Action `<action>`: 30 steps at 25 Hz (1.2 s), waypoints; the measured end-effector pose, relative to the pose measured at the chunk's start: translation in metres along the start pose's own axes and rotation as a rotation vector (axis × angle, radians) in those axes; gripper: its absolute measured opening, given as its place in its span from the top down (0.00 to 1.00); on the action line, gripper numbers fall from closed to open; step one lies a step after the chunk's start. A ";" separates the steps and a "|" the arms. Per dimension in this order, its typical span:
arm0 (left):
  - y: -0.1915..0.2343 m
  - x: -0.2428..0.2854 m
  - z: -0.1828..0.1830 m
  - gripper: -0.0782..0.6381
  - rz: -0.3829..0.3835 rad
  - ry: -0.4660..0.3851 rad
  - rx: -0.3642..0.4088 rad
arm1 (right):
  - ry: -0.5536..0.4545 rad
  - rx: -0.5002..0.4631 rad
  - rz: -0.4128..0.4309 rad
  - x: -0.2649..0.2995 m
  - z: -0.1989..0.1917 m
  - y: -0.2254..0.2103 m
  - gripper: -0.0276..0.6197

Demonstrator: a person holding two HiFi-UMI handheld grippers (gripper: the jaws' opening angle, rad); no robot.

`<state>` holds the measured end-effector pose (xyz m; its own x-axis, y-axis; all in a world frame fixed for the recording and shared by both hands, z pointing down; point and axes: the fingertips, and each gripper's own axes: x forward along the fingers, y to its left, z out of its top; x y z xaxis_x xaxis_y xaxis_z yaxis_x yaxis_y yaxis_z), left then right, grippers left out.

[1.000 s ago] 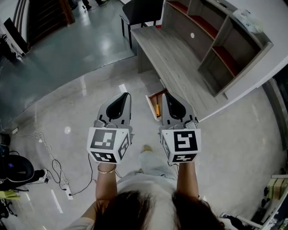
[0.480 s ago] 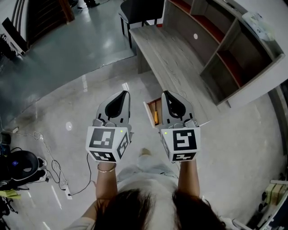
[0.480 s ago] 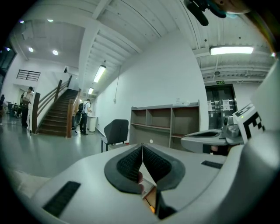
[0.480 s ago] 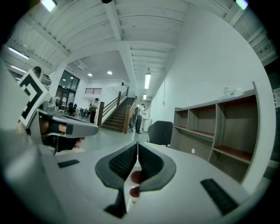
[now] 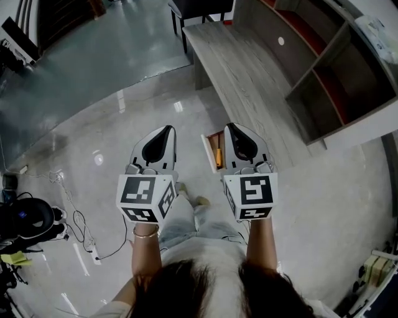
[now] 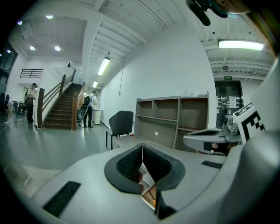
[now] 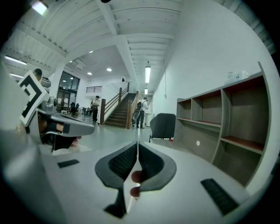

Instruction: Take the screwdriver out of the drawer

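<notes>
An open drawer sticks out from under the grey wooden desk, low near the floor. Inside it lies a screwdriver with an orange handle. My left gripper is held out left of the drawer, jaws shut and empty. Directly above the drawer's right part hovers my right gripper, also shut with nothing in it. In the left gripper view the shut left gripper shows a corner of the drawer below it. In the right gripper view the right gripper is shut; a blurred reddish shape shows behind its jaws.
A dark chair stands at the desk's far end. An open shelf unit rises behind the desk. Cables and a power strip lie on the glossy floor at left, beside black equipment. People stand by a staircase far off.
The person has stepped forward, one leg now showing under the grippers, and the desk has shifted slightly in view. Both grippers stay shut, side by side.
</notes>
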<state>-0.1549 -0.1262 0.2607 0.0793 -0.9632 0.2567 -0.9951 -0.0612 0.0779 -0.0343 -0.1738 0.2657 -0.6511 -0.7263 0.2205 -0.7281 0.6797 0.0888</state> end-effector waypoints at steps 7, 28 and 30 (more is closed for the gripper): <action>0.021 0.025 -0.015 0.87 -0.018 0.037 -0.015 | 0.058 0.010 -0.029 0.024 -0.025 -0.002 0.91; 0.058 0.095 -0.098 0.87 -0.123 0.202 -0.061 | 0.301 0.102 -0.083 0.086 -0.139 -0.004 0.91; 0.059 0.099 -0.104 0.87 -0.125 0.218 -0.044 | 0.325 0.103 -0.093 0.089 -0.151 -0.006 0.91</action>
<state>-0.1997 -0.1982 0.3914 0.2176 -0.8696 0.4433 -0.9735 -0.1607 0.1625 -0.0553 -0.2271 0.4315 -0.4910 -0.7027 0.5149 -0.8094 0.5865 0.0285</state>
